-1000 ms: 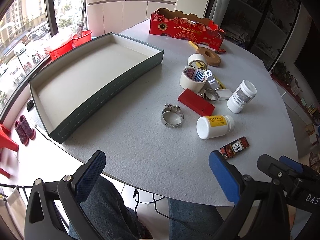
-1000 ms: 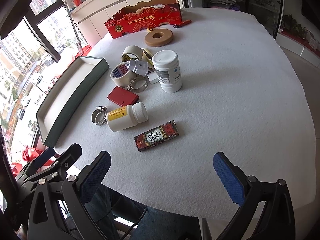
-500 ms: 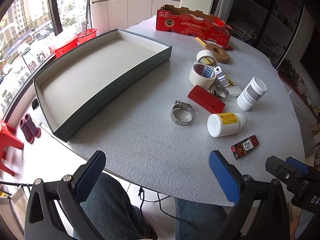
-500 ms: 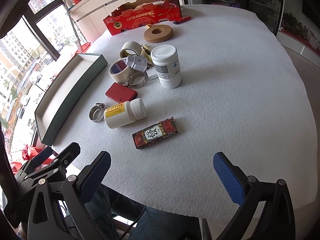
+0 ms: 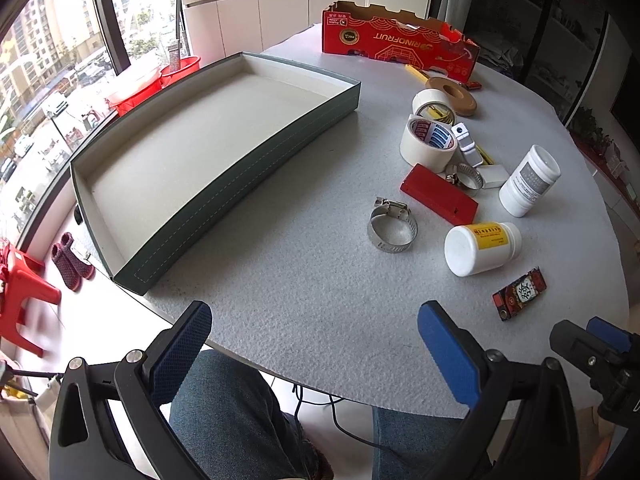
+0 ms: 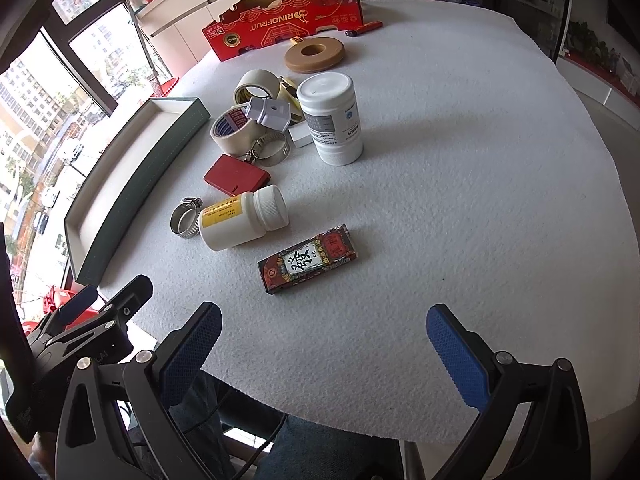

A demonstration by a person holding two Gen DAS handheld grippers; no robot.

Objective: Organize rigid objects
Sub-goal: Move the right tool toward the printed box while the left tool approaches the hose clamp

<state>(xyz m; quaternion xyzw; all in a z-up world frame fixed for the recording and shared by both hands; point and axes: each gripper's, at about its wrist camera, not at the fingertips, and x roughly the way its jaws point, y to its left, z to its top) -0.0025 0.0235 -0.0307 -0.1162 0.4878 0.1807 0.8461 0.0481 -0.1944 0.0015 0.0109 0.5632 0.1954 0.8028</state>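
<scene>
A large empty dark green tray (image 5: 248,184) lies on the left of the round grey table; its corner shows in the right wrist view (image 6: 132,184). Right of it lie a hose clamp (image 5: 393,230), a red flat case (image 5: 439,194), a white bottle on its side (image 5: 482,248) (image 6: 244,222), a small patterned box (image 5: 519,293) (image 6: 308,259), an upright white bottle (image 5: 529,180) (image 6: 332,118), tape rolls (image 5: 428,143) (image 6: 234,130) and a brown ring (image 6: 315,54). My left gripper (image 5: 316,344) and right gripper (image 6: 324,344) are open and empty at the near table edge.
A red cardboard box (image 5: 400,42) (image 6: 288,20) stands at the table's far side. A red lighter (image 6: 365,29) lies beside it. Below the left edge are a red stool (image 5: 20,292), red buckets (image 5: 160,80) and windows. My knees show under the table edge (image 5: 240,408).
The left gripper has swung right and slightly back, so the tray and objects shift right in its view. The right gripper has edged forward toward the patterned box. Both stay open.
</scene>
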